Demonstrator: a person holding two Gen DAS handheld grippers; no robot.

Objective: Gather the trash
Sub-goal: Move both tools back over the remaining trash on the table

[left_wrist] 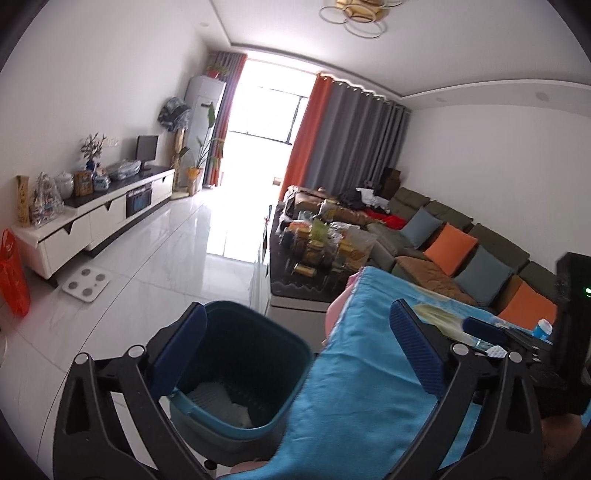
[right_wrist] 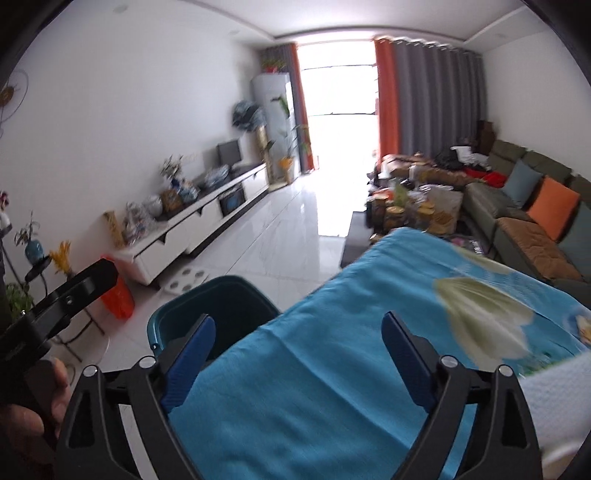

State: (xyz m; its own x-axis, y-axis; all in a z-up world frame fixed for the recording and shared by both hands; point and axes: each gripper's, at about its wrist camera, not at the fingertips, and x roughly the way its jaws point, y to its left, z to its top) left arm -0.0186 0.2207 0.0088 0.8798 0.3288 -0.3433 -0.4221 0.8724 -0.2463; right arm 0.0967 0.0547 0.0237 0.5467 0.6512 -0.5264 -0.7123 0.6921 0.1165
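Your left gripper (left_wrist: 299, 336) and right gripper (right_wrist: 299, 350) are both spread, grasping nothing; the dark teal plastic bin (left_wrist: 243, 369) sits beneath your left fingers, ready for drops.

It's a long living room with plain white walls (right_wrist: 122, 92) and a glossy white tiled floor (left_wrist: 177, 251) that mirrors the daylight. The far window (right_wrist: 338, 92) is totally blown out, with orange and grey curtains (left_wrist: 347, 133) on both sides of it. A low white TV cabinet (left_wrist: 96, 221) with a dark top runs along the left wall, packed with jars and vases plus a small monitor (left_wrist: 147, 147). On the right there's a dark sectional sofa (left_wrist: 491, 243) with orange and grey-blue cushions. A cluttered coffee table (left_wrist: 317, 243) stands in front of it. A ring-shaped ceiling lamp (left_wrist: 356, 14) hangs overhead.
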